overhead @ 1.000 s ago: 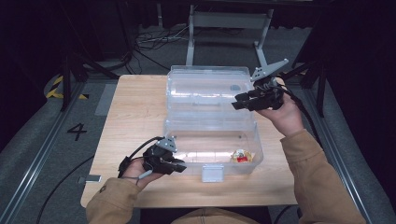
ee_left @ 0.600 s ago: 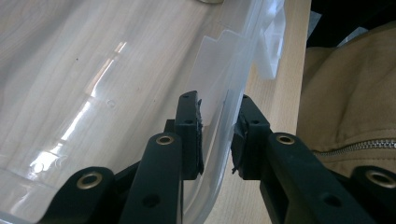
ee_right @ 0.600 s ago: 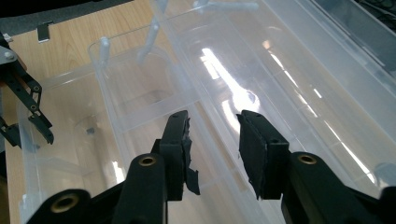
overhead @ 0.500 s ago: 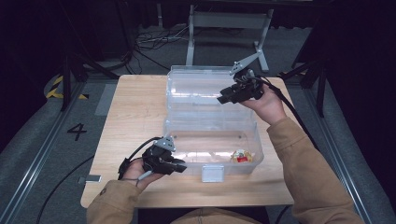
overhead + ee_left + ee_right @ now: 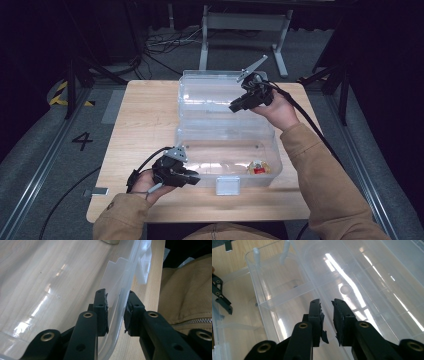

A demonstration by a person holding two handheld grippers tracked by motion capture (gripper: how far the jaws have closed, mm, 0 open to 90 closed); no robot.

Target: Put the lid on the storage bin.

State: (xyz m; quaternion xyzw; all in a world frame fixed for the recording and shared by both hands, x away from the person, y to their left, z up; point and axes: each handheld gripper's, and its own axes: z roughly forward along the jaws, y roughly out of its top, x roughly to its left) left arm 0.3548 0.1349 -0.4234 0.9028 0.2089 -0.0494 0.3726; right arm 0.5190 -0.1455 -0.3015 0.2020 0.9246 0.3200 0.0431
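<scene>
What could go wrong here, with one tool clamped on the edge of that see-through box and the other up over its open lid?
The left gripper holds the clear plastic storage box only by its thin front wall; a pull could make the smooth plastic slip out or flex.

The right gripper, whose jaws have just been closing with nothing between them, hangs over the clear hinged lid; a clumsy push might swing it onto the small red and white item inside.

Clear plastic box (image 5: 227, 150) and its open lid (image 5: 212, 92) fill table (image 5: 145, 115) middle; bare wood left, narrow strip at near edge.
</scene>
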